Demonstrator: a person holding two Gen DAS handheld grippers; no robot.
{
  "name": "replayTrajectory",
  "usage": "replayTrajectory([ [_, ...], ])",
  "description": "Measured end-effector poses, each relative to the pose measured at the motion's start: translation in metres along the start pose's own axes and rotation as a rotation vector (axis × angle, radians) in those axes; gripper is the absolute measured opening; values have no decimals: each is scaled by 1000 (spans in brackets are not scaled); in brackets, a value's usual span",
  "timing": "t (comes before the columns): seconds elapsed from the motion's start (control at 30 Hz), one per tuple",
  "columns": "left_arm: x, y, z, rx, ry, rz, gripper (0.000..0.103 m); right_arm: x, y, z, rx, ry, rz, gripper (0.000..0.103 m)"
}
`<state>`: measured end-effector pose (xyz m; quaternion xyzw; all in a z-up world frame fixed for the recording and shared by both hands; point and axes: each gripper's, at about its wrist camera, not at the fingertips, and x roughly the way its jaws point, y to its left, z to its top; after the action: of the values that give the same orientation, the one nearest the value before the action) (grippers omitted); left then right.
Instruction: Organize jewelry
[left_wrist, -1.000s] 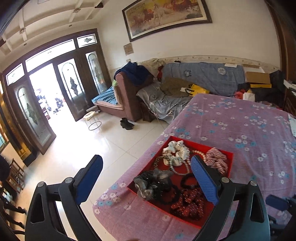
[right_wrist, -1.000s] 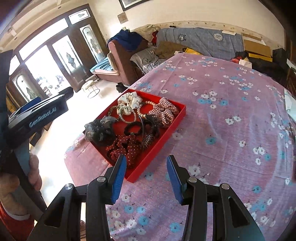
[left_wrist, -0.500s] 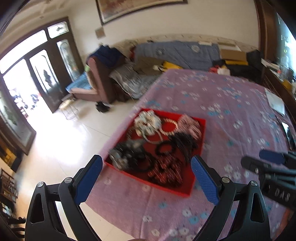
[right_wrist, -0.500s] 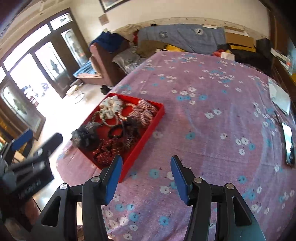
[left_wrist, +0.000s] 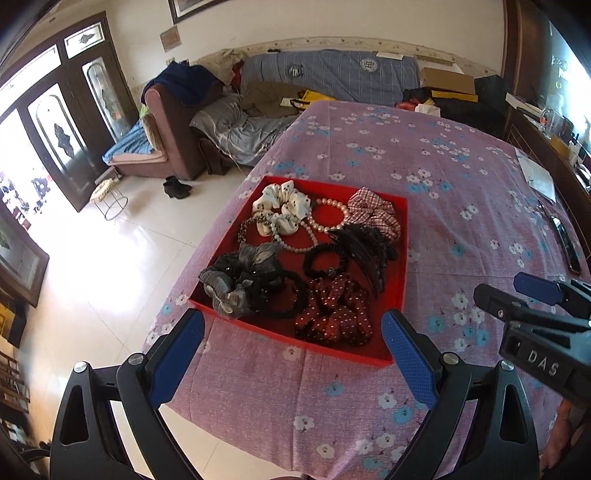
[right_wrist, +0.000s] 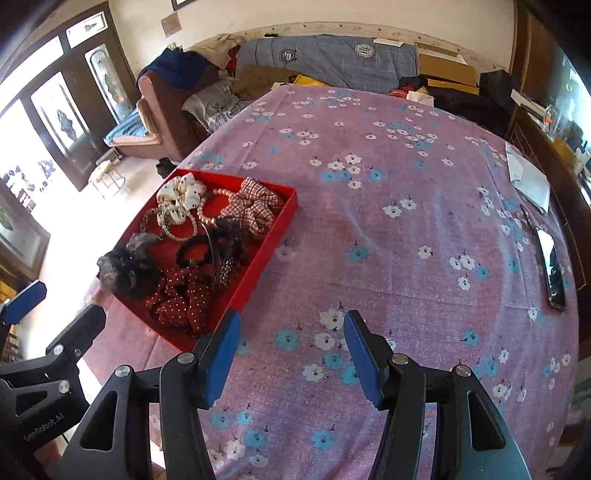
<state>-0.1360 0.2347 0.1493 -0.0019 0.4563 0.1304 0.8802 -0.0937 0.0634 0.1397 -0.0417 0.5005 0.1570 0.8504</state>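
Red tray (left_wrist: 402, 254) sits near the left edge of the surface (right_wrist: 406, 236), close to its near-left corner; floral purple cloth covers the whole top. Wide bare cloth to the tray's right, up to a phone (right_wrist: 553, 266) and papers (right_wrist: 528, 177) by the right edge. Floor drops off just left of the tray.

Tray contents, piled and touching: white scrunchie (left_wrist: 282, 205), pearl strand (left_wrist: 327, 218), plaid scrunchie (left_wrist: 373, 210), black hair claw (left_wrist: 364, 249), black hair tie (left_wrist: 325, 258), grey scrunchie (left_wrist: 240, 278), red dotted scrunchie (left_wrist: 336, 312).

Left gripper (left_wrist: 291, 360) hangs over the tray's near rim, fingers released wide, nothing between them. Right gripper (right_wrist: 291, 356) is over bare cloth just right of the tray's near corner; its jaws have just been opening, nothing between them.

Readable: "DAS" on the right gripper's body in left wrist view, "GenRobot.AI" on the left gripper's body in right wrist view.
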Motion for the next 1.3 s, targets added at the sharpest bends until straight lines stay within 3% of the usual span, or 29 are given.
replayTrajectory([
  [0.83, 39, 36, 1, -25, 84, -42, 96, 27, 30, 5, 5, 72, -49, 66],
  [1.3, 52, 34, 4, 5, 112, -11, 96, 35, 35, 7, 17, 93, -42, 69],
])
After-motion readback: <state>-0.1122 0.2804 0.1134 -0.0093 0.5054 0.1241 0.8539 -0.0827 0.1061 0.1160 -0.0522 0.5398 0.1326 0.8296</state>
